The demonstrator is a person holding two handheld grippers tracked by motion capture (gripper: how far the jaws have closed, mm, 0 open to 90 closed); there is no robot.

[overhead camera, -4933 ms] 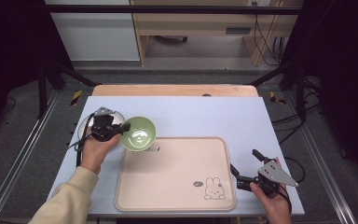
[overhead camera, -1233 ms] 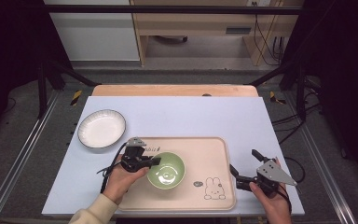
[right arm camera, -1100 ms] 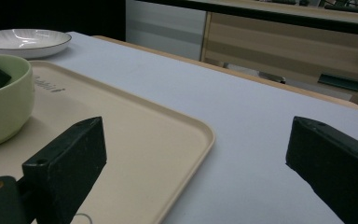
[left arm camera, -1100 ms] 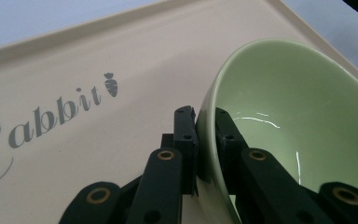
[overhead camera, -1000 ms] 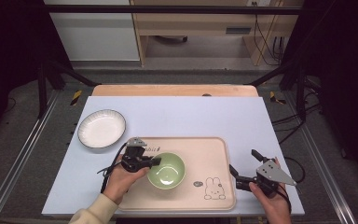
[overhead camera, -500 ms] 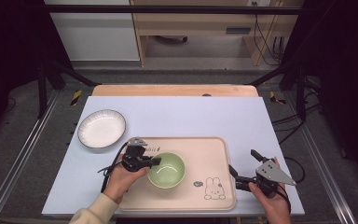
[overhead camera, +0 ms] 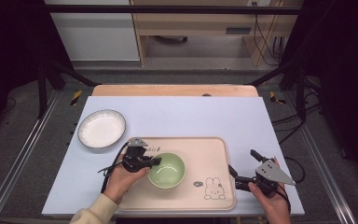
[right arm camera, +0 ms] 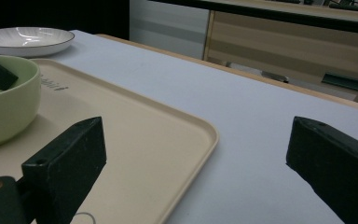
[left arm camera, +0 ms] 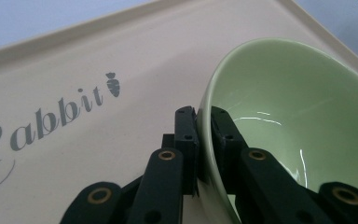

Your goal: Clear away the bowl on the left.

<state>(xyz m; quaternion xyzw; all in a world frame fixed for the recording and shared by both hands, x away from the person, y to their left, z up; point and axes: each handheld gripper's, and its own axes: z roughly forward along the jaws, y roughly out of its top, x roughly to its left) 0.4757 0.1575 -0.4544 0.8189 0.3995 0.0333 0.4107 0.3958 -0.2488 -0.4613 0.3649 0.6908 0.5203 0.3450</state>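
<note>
A pale green bowl rests on the beige tray, left of the rabbit print. My left gripper is shut on the bowl's left rim, one jaw inside and one outside, as the left gripper view shows at the rim with the bowl on the tray. My right gripper stands open at the tray's right edge, nothing between its jaws; its own view shows the tray's corner and the bowl farther off.
A white plate with a dark rim lies on the white table to the left of the tray; it also shows far off as the plate. A wooden strip runs along the table's far edge.
Since the earliest frame the left gripper has carried the green bowl from the table's left onto the tray, leaving the white plate bare. Over the last second nothing has moved.
</note>
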